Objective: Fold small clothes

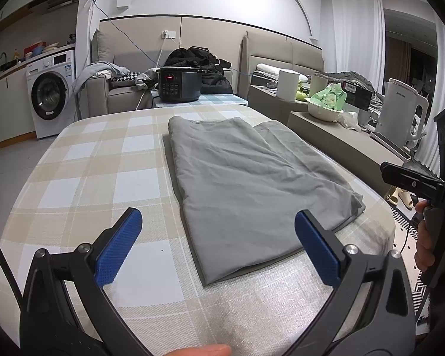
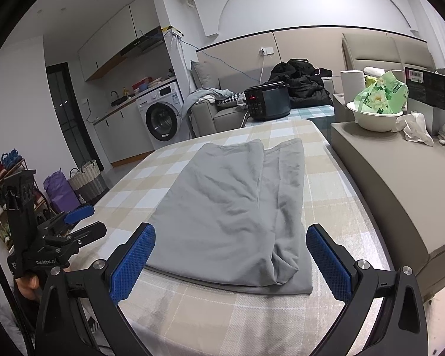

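On checked counter (image 1: 83, 160): grey garment (image 1: 252, 178) lying flat, folded lengthwise into a long panel, one layer overlapping the other along the far-right side. Left gripper (image 1: 218, 231) hovering at near edge, fingers (image 1: 118, 246) spread wide, holding nothing. Right gripper (image 2: 231, 255) likewise, fingers (image 2: 133, 258) wide apart, empty, straddling near hem without touching. Judged roughly halfway: side folds done, crosswise fold(s) outstanding. Some wrinkles remaining.
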Demonstrator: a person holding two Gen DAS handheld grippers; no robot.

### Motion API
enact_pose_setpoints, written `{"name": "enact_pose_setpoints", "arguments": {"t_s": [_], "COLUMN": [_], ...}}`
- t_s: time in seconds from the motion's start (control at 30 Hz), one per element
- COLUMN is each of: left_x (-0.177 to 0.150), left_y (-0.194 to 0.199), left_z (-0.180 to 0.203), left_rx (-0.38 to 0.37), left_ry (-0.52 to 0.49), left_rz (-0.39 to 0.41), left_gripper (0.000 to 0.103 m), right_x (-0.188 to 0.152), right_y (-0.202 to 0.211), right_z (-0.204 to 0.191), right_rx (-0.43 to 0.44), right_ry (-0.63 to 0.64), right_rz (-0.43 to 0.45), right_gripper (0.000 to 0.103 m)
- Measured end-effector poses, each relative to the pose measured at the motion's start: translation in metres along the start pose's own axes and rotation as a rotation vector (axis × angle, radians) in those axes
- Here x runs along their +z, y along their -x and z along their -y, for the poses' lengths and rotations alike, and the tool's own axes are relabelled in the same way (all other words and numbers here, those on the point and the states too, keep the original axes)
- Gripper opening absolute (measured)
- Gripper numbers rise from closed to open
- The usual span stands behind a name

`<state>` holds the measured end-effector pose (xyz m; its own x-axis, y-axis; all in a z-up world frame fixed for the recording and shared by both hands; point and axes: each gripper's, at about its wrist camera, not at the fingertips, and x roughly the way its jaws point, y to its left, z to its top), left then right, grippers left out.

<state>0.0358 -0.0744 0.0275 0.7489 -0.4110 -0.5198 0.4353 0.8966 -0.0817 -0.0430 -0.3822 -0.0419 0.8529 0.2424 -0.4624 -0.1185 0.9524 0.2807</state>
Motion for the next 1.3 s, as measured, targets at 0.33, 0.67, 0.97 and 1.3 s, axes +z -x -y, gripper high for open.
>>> {"name": "enact_pose_setpoints", "arguments": {"t_s": [0.33, 0.67, 0.97, 1.3], "left_x": [-0.003, -0.002, -0.002, -0.005], "left_y": [-0.003, -0.003, -0.003, -0.007], "left_z": [-0.003, -0.003, -0.004, -0.010], "left_rx": [-0.002, -0.003, -0.003, 0.000], "left_ry": [-0.001, -0.002, -0.002, 0.008], "left_rz": [-0.007, -0.008, -0.008, -0.016], "left_gripper": [0.102, 0.102, 0.102, 0.102], "right_x": [-0.001, 0.000, 0.000, 0.000], "right_y": [-0.001, -0.003, -0.005, -0.006], "right_z": [0.001, 0.002, 0.006, 0.009], "right_rx": [-0.002, -0.003, -0.003, -0.003], "right_ry": [-0.003, -0.005, -0.015, -0.025], "right_rz": [-0.005, -0.009, -0.019, -0.025], "right_gripper": [0.103, 0.103, 0.103, 0.103]}}
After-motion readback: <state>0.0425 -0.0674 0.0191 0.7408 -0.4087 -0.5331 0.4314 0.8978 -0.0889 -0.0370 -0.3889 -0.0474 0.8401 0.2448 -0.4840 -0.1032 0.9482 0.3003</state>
